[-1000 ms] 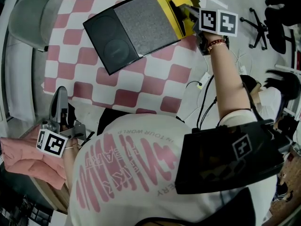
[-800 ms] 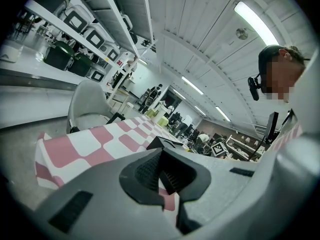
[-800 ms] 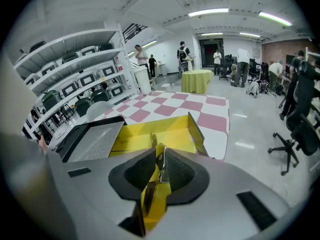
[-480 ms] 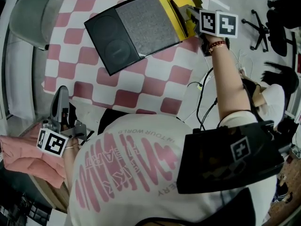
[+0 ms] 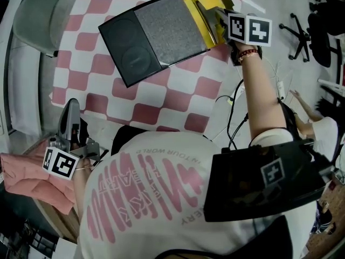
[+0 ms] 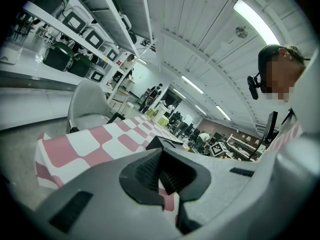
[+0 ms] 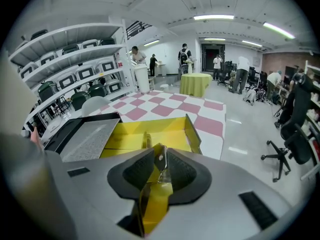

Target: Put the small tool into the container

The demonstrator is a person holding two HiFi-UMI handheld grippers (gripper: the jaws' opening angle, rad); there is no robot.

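My right gripper [image 5: 218, 18] reaches over the near wall of the yellow container [image 5: 190, 0], which stands at the table's far right corner. In the right gripper view a small silver tool with a hole [image 7: 161, 160] stands between the jaws of my right gripper [image 7: 159, 168], above the yellow container [image 7: 130, 139]. The jaws have just been opening; the tool leans on one pad and is not pinched. My left gripper [image 5: 70, 118] hangs at the table's near left edge, its tips together with nothing between them. From its own view, my left gripper [image 6: 161, 173] faces across the checkered table.
A black case with a grey foam lid [image 5: 156, 34] lies open against the container's left side on the pink-checkered cloth [image 5: 178, 99]. A grey chair [image 5: 38, 15] stands at the far left. A pink cloth [image 5: 27, 177] lies under the left gripper. Cables [image 5: 233, 109] hang by the table's right edge.
Both grippers stay where they were. The person at the right edge of the head view has moved mostly out of view.
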